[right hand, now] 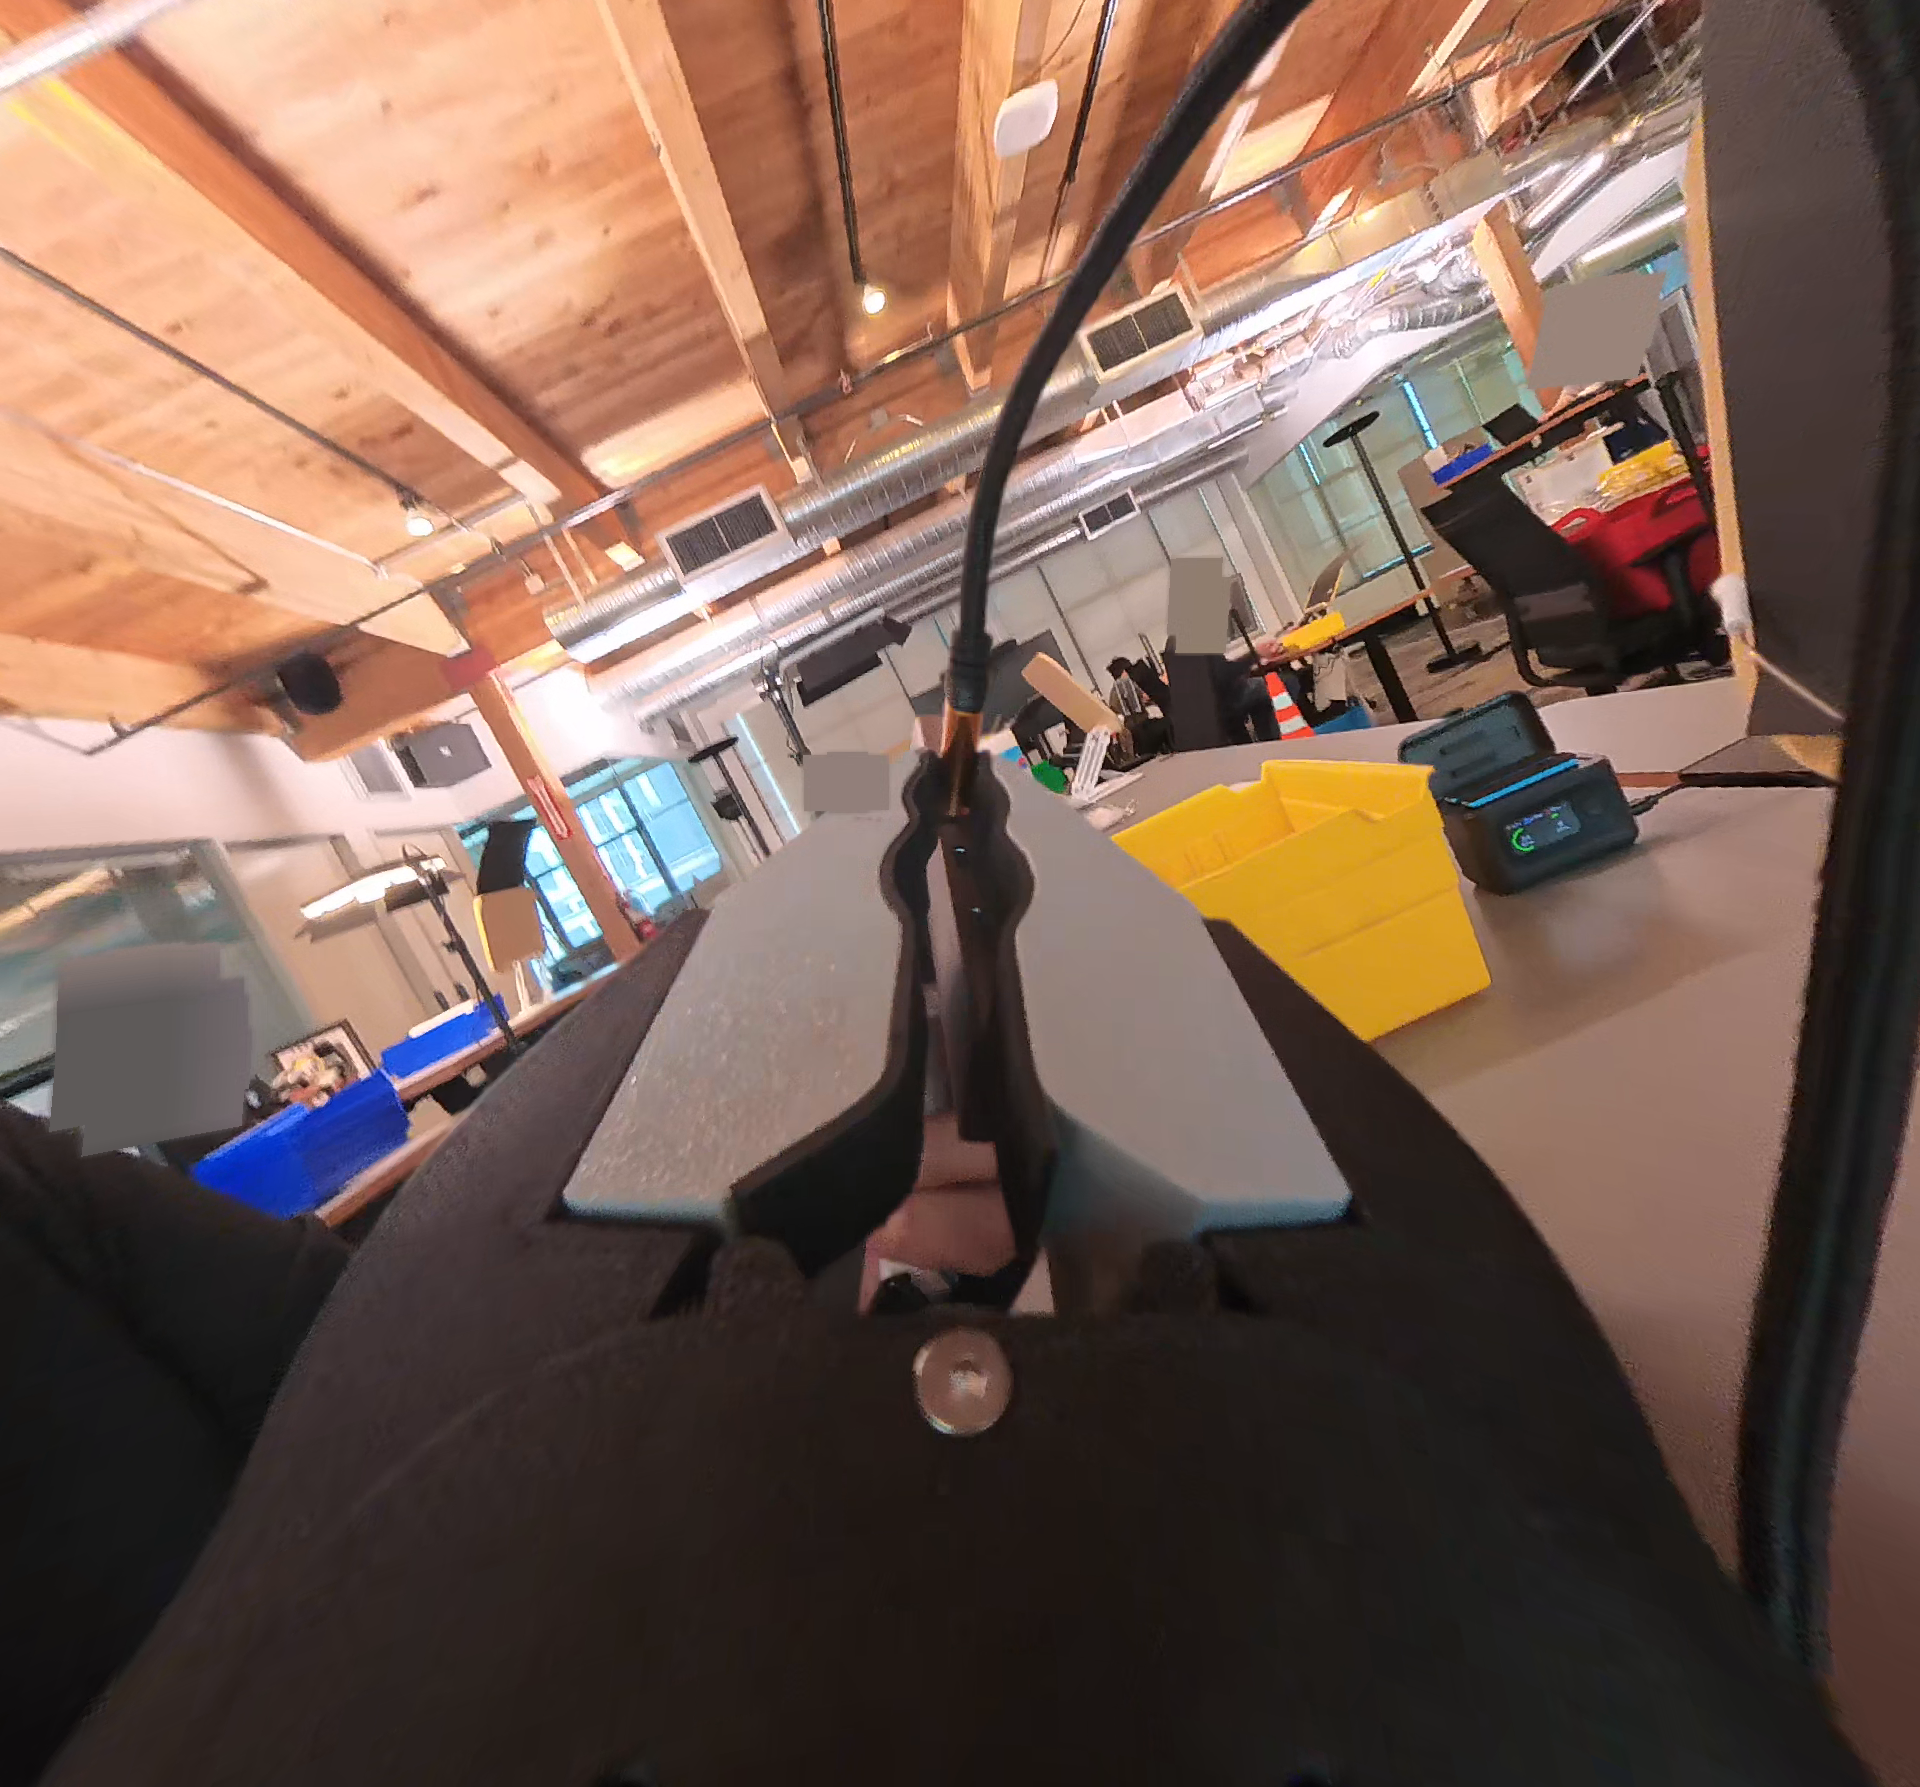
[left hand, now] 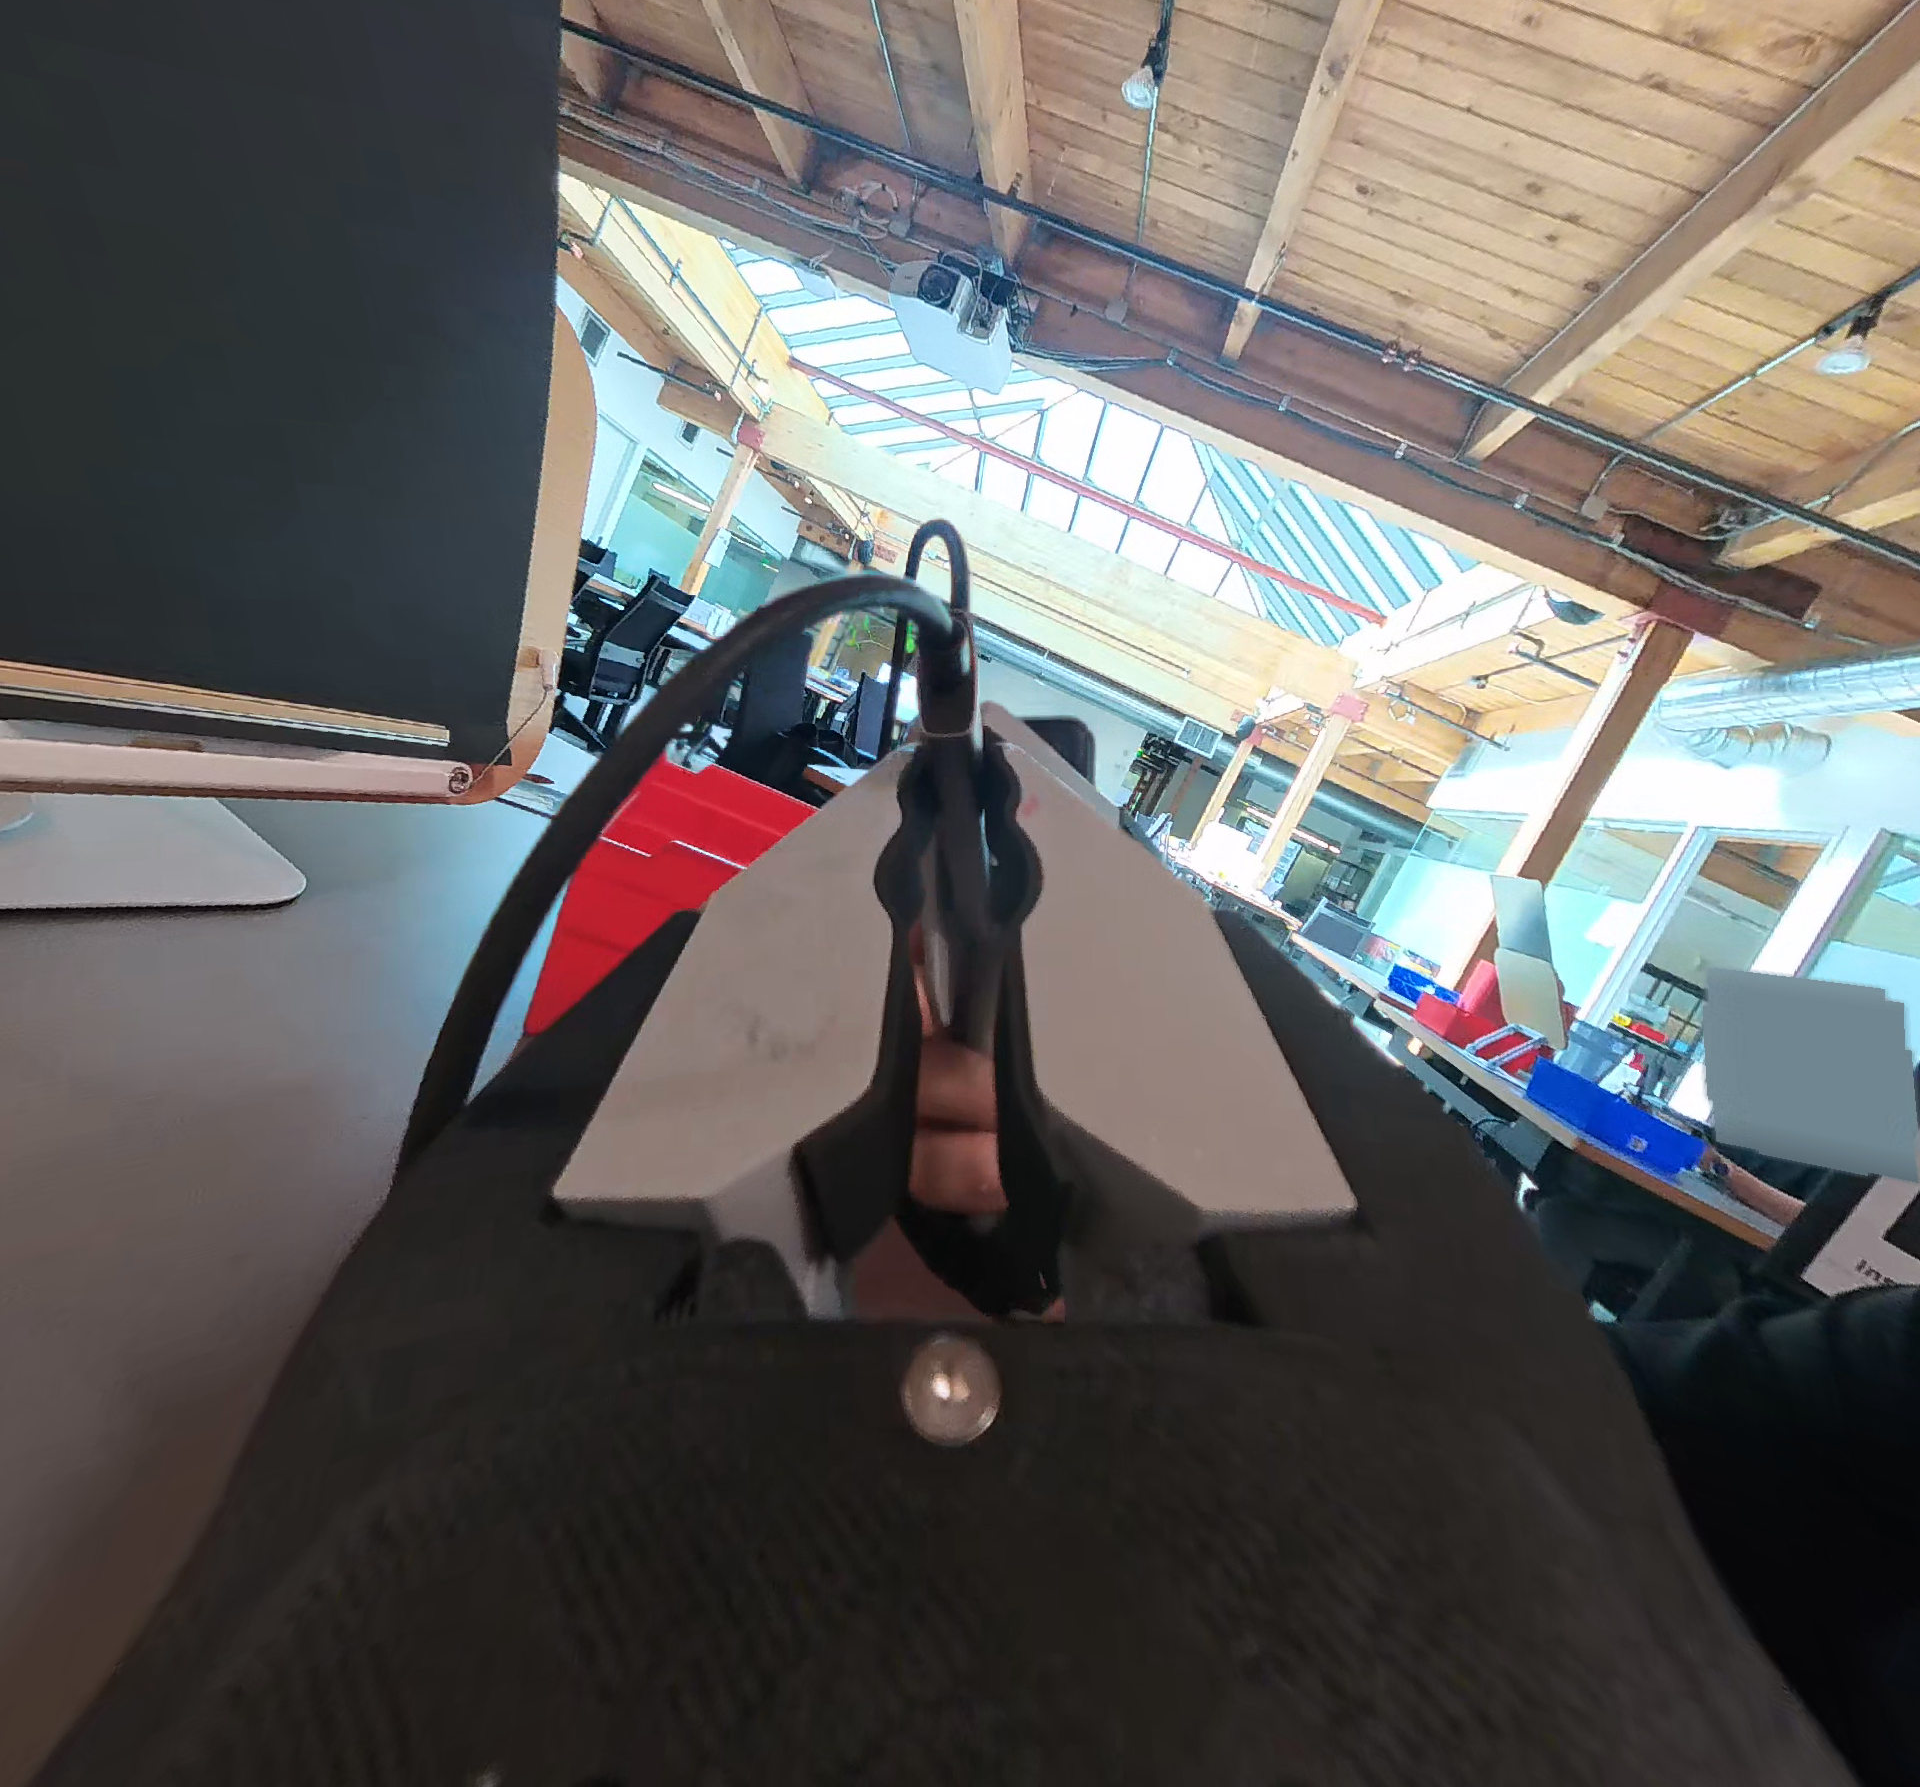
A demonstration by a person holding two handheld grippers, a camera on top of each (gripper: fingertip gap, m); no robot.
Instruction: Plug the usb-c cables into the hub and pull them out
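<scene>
Both grippers point up towards the wooden ceiling. My left gripper (left hand: pixel 951 771) is shut on a slim silver-and-black usb-c plug (left hand: pixel 940 958) held edge-on between the pads. Its black cable (left hand: pixel 540 854) arcs from the tip down to the left, and a thinner cable loops above the tip. My right gripper (right hand: pixel 956 792) is shut on a flat dark piece (right hand: pixel 971 968) with small lights, which seems to be the hub. A copper-collared black braided cable (right hand: pixel 1049 366) rises from its far end and curves round to the right edge. The two pieces are apart, each in its own view.
In the left wrist view a dark monitor (left hand: pixel 260 283) on a silver foot (left hand: pixel 135 854) stands at the left of the grey table (left hand: pixel 208 1114), with a red bin (left hand: pixel 665 864) behind my fingers. In the right wrist view a yellow bin (right hand: pixel 1330 885) and a black case with a screen (right hand: pixel 1527 812) sit on the table.
</scene>
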